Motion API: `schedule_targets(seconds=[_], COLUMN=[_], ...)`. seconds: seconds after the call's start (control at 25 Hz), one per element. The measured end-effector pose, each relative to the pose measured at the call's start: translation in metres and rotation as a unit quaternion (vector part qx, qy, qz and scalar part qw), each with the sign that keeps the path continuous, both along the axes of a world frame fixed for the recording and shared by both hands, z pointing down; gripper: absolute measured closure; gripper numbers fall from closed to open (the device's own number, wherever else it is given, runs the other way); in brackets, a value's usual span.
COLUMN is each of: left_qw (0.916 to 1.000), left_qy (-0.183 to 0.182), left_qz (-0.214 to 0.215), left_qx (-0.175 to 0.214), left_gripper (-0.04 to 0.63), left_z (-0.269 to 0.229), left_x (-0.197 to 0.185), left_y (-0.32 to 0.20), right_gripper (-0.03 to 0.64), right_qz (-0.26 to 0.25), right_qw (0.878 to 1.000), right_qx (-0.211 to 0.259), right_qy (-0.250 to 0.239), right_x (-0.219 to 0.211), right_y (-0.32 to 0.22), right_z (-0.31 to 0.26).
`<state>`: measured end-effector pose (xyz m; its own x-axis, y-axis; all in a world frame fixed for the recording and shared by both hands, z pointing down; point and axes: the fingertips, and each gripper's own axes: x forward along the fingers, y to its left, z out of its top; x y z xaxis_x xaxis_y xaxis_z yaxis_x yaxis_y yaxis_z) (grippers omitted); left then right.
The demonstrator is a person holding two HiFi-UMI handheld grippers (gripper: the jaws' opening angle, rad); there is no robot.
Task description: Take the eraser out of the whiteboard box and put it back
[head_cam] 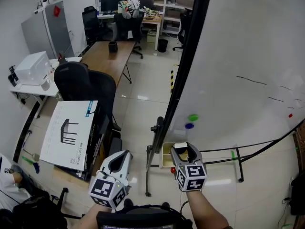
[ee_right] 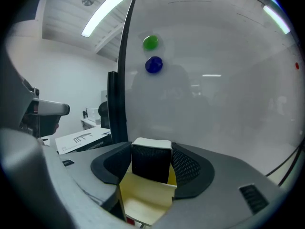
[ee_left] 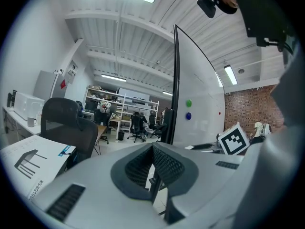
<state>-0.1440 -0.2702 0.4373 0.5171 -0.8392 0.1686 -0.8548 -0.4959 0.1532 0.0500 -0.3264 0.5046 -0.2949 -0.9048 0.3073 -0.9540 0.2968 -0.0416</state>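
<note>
The whiteboard fills the space ahead of and to the right of the right gripper, its dark edge frame rising just to that gripper's left. Well off to the left of the left gripper a flat printed carton leans beside a black office chair, both standing apart from either tool. Directly under the right gripper's jaws sits the pale yellow whiteboard box, open at the top, close to the foot of the board. The right gripper's jaws stand wide and are closed on the eraser, a black block with a white top face, one pad against each of its sides. The eraser is upright between them, raised over the box opening, its lower end hidden behind the near wall. The left gripper hangs lower and to the left of the right one, its jaws brought together with nothing between them. Above the right gripper, on the board's face, a green magnet sits just over a blue magnet.
</note>
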Motion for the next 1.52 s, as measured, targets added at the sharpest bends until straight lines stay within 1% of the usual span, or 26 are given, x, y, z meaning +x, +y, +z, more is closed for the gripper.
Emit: schedule_targets(seconds=[0.24, 0.56, 0.92, 1.16, 1.36, 1.52], left_qw=[0.9999, 0.9996, 0.9991, 0.9987, 0.9985, 0.9985], left_qy=[0.0, 0.001, 0.007, 0.012, 0.011, 0.012], left_qz=[0.017, 0.028, 0.041, 0.05, 0.053, 0.054], left_qx=[-0.004, 0.007, 0.005, 0.004, 0.006, 0.003], left_gripper=[0.575, 0.575, 0.575, 0.575, 0.575, 0.575], left_z=[0.0, 0.002, 0.007, 0.005, 0.005, 0.004], left_x=[0.005, 0.007, 0.01, 0.014, 0.013, 0.01], left_y=[0.001, -0.002, -0.008, -0.009, -0.009, -0.008], right_gripper=[0.333, 0.332, 0.331, 0.331, 0.331, 0.33], right_qz=[0.002, 0.013, 0.037, 0.037, 0.046, 0.048], right_qw=[0.999, 0.995, 0.99, 0.986, 0.984, 0.986], right_qx=[-0.033, -0.07, -0.132, -0.157, -0.163, -0.154], right_qy=[0.037, 0.072, 0.044, 0.05, 0.054, 0.048], right_x=[-0.005, -0.006, 0.0, 0.0, -0.001, -0.001], right_y=[-0.003, -0.002, -0.008, -0.009, -0.011, -0.008], right_z=[0.009, 0.024, 0.033, 0.035, 0.036, 0.034])
